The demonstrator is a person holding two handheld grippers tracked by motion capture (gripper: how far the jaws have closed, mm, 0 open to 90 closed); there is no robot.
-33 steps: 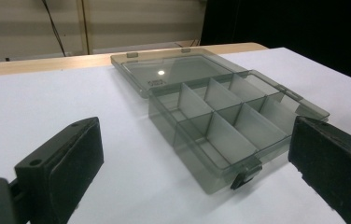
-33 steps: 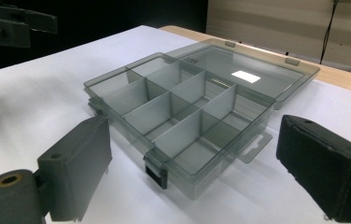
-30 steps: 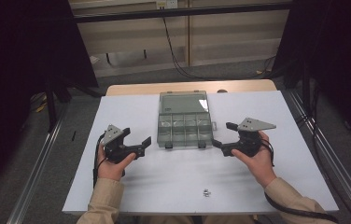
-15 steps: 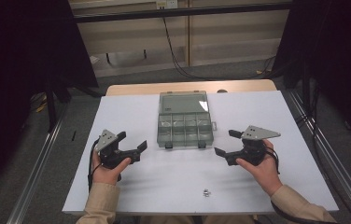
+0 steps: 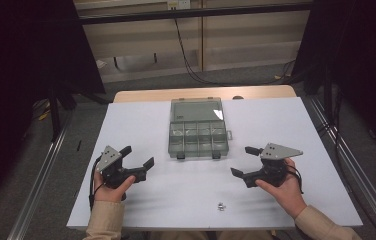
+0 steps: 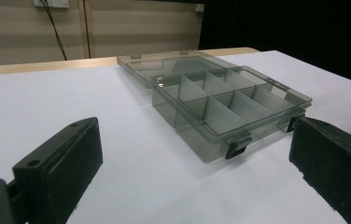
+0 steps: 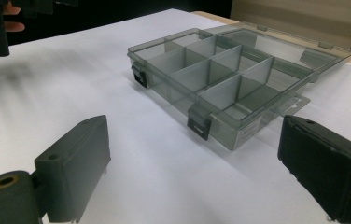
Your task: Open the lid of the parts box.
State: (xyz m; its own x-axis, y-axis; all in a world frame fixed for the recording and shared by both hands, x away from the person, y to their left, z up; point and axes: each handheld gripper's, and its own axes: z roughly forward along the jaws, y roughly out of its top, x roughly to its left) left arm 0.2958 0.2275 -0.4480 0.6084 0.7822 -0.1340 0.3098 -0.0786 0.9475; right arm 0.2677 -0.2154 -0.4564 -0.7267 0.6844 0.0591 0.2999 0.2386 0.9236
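A: The left gripper (image 5: 137,159) is seen low on the white tabletop (image 5: 141,125), held in a hand (image 5: 110,187) from below; its jaws are spread wide, and nothing is held between them; nothing is touched by them either.

B: Confirmed from the left gripper view; the two black jaws stand far apart at the bottom corners, with bare tabletop between; the clear compartment box (image 6: 232,105) is seen beyond them, ahead and towards the right jaw, apart from both.

A: And the right gripper (image 5: 243,161) is likewise held wide open; nothing is clamped, nothing is touched; the grey plate on top of it is seen from the high view, and the hand (image 5: 282,189) is wrapped around it from behind.

B: The compartment box (image 5: 198,136) is placed in the middle of the tabletop, between the two grippers and farther from the person; its lid (image 5: 196,109) is laid flat open behind it; two dark latches are shown on the near edge; from the right gripper view the box (image 7: 220,77) is seen ahead, nearer the right jaw, well clear of it.

A: One more item is noted; a small metal piece (image 5: 221,205) is lying near the front edge of the tabletop, closer to the right gripper; what it is cannot be told.
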